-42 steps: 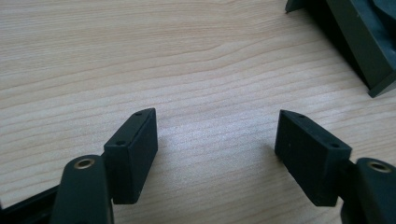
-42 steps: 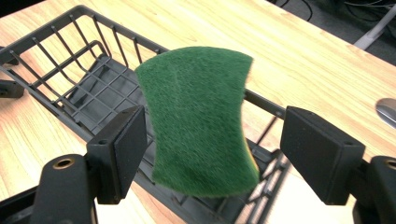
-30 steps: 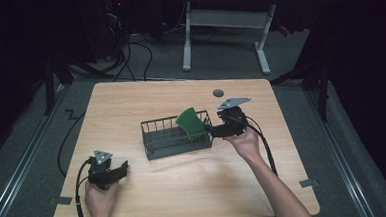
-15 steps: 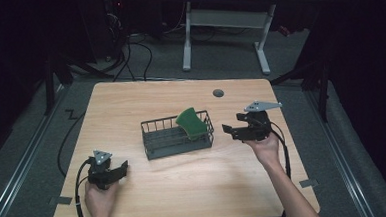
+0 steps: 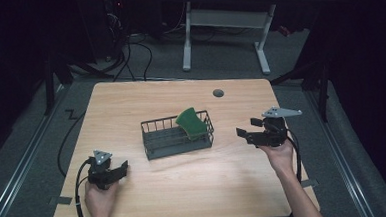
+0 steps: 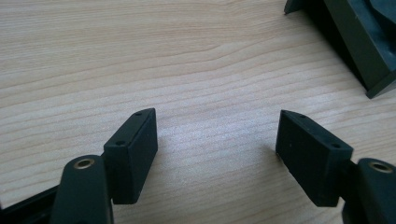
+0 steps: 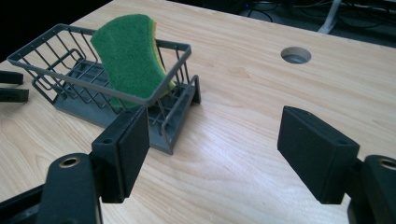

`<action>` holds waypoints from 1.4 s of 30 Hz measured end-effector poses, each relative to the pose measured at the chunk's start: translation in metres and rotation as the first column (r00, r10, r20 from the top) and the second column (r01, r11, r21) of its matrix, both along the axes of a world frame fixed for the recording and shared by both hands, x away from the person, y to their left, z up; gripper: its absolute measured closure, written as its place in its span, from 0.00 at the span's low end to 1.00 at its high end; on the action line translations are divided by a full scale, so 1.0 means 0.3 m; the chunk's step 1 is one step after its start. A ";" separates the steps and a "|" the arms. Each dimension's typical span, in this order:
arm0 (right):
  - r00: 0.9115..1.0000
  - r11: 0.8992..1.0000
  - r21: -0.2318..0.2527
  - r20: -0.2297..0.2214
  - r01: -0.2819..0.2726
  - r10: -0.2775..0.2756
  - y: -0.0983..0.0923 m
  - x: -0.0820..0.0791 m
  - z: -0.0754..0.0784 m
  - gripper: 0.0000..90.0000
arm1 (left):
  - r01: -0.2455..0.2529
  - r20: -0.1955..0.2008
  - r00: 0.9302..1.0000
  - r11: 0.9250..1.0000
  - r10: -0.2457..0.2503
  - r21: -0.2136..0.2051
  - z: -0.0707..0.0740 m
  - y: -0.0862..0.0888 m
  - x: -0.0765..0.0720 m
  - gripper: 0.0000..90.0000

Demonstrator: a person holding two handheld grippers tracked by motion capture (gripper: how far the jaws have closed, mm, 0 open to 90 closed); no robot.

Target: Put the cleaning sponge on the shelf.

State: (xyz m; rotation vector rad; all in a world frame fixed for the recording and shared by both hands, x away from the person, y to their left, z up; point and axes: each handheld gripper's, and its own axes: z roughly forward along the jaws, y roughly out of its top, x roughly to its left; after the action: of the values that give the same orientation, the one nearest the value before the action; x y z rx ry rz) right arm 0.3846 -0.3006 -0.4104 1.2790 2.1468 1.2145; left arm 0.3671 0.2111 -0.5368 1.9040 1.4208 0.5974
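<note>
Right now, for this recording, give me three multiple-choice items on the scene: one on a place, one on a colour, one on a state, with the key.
1. Where is the sponge?
A. flat on the table
B. leaning inside the wire basket, at the end nearer the right claw
C. between the left claw's pads

2. What colour is the sponge's broad face?
A. green
B. red
C. white

3. How does the right claw stand?
A. shut on the sponge
B. shut on the basket rim
C. open, holding nothing

Key: 1 B, the high view shows it propped against the basket's wires at that end. 2 A, the right gripper view shows a green face with a thin yellow edge. 3 C, the right gripper view shows its pads wide apart over bare table.
</note>
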 end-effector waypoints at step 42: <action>0.982 0.983 0.057 -0.089 0.174 -0.168 -0.162 -0.125 -0.289 0.29 | 0.014 0.001 1.000 1.000 -0.014 0.023 -0.001 -0.009 -0.001 0.32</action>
State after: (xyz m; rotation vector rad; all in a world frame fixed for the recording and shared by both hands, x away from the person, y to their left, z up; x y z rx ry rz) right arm 0.3471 -0.3493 -0.4972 1.5330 2.0190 1.1876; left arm 0.3669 0.2083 -0.5370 1.9296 1.4046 0.6110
